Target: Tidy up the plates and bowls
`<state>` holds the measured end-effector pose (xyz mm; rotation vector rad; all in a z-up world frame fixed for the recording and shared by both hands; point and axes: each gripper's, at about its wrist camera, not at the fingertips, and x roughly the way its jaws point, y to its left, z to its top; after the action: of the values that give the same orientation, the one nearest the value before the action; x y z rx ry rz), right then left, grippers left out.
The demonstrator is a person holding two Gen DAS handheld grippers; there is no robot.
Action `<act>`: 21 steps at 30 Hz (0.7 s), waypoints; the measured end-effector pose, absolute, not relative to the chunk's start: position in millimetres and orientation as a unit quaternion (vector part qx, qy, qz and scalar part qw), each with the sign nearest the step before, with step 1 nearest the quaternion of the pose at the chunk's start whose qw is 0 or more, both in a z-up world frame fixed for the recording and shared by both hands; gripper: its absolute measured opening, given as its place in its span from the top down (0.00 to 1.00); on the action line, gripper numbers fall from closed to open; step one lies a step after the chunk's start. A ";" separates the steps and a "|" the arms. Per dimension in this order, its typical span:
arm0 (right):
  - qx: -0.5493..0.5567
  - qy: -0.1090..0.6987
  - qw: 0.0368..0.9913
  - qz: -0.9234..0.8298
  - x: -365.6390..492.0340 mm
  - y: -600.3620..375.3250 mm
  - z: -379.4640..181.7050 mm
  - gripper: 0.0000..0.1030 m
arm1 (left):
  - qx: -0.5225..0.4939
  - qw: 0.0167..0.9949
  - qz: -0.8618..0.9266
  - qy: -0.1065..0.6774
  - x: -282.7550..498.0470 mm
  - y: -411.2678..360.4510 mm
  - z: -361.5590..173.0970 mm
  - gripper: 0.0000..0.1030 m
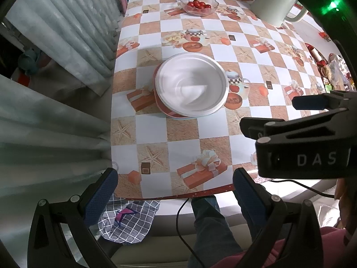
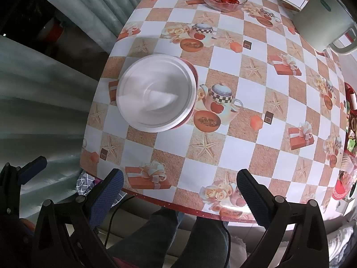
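A smooth white bowl, round and deep with a flat rim, sits on top of a short stack of plates whose red and pale edges show beneath it. The stack stands in the middle of the left wrist view and left of center in the right wrist view, near the left edge of the desk.

The desk is covered by a glossy cloth printed in a checkerboard of white and sandy tan squares, with starfish, teapots, roses and orange gift boxes. At the top of both views a clear scalloped glass bowl holds small glossy red tomatoes. A pale, smooth kettle with a looped handle stands at the upper right.

The left claw is at the bottom of its view, its two black fingers with blue textured pads spread wide and grasping nothing, over the near desk edge. The right claw is likewise released, fingers spread apart and empty; seen from the left wrist view it appears at the right edge as black plastic.

Ribbed grey-green curtains hang on the left. Below the desk edge are the person's dark trouser legs.
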<state>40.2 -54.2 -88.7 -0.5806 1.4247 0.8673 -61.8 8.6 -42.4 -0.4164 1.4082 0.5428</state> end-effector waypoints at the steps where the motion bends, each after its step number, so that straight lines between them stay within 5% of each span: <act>1: -0.255 0.623 0.635 0.379 40.6 -54.0 -88.6 0.01 | -0.188 0.709 0.244 0.635 -61.8 7.9 -42.3 0.00; 21: -0.263 0.619 0.636 0.379 42.4 -47.8 -89.9 0.01 | -0.191 0.709 0.240 0.635 -60.9 14.6 -45.0 0.00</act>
<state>42.4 -47.8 -89.9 -0.6004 1.4144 0.8648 -60.9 14.6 -45.0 -0.4238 1.4106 0.5322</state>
